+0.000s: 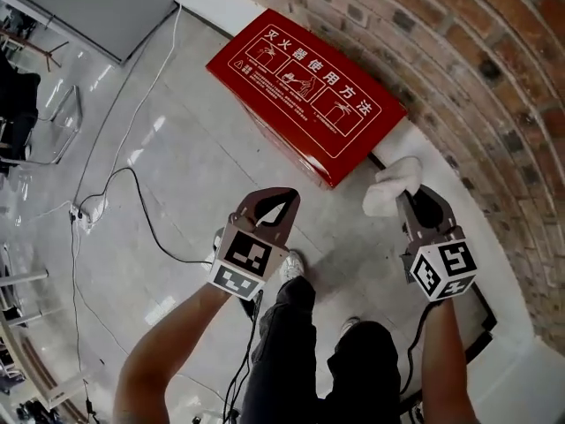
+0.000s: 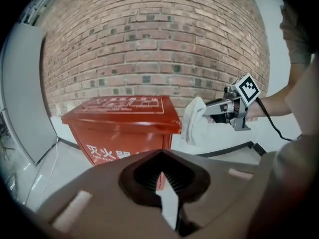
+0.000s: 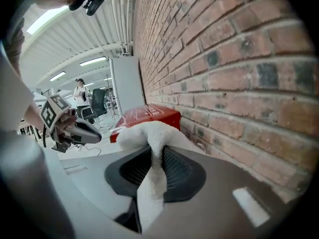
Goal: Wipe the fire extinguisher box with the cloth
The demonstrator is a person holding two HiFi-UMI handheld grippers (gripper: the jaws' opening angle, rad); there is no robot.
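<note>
though our right gripper (image 1: 415, 203) pinches the cloth (image 1: 393, 184) thinly
rubbing the box (image 1: 305, 91) at eleven o'clock may tug it free; our left gripper (image 1: 269, 212) is closed, empty

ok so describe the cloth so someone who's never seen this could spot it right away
Start at the brick wall, then the red fire extinguisher box standing before it. Just right of the box in the head view, the right gripper pinches a crumpled cloth in its jaws. It is the only soft white thing there; the left gripper holds nothing.
</note>
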